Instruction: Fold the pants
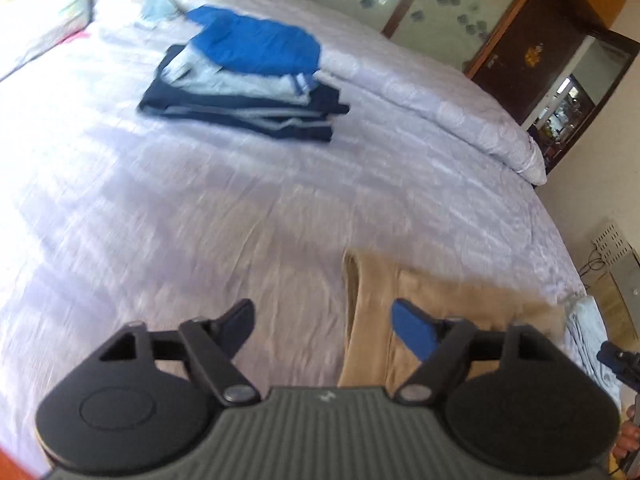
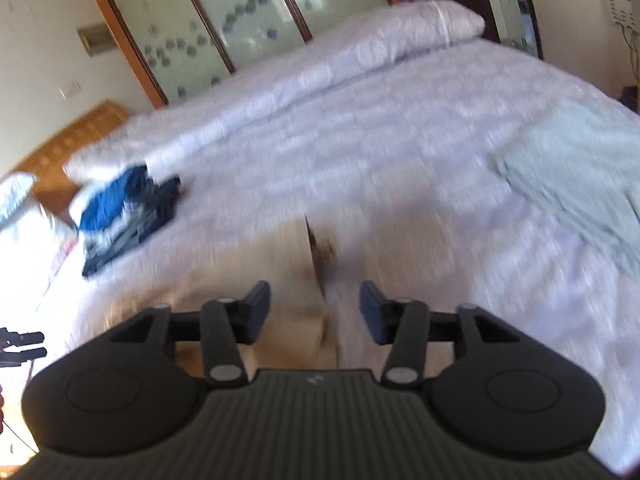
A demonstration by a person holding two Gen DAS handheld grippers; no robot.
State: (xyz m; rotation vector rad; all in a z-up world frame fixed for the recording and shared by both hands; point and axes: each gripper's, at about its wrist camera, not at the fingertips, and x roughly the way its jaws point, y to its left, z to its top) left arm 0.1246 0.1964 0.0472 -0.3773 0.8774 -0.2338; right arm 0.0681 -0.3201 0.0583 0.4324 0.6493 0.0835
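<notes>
A bed (image 1: 200, 208) covered by a pale lilac quilt fills both views, backed by frosted sliding doors (image 2: 240, 20) along the top. A stack of folded clothes (image 1: 248, 80) is seen upper centre in the left view. Tan pants (image 1: 420, 300) lie lower right there, beneath the left gripper (image 1: 326, 326), spread wide and empty. The right gripper (image 2: 314, 310) is likewise held open above them, gripping nothing.

The left tongs (image 1: 324, 326) stand with fingers spread wide, nothing between the blue pads (image 1: 414, 334). The right tongs (image 2: 314, 312) are likewise parted and hold nothing (both views are motion-blurred). A bare hand (image 1: 629, 438) shows just right of the left tongs' body.
</notes>
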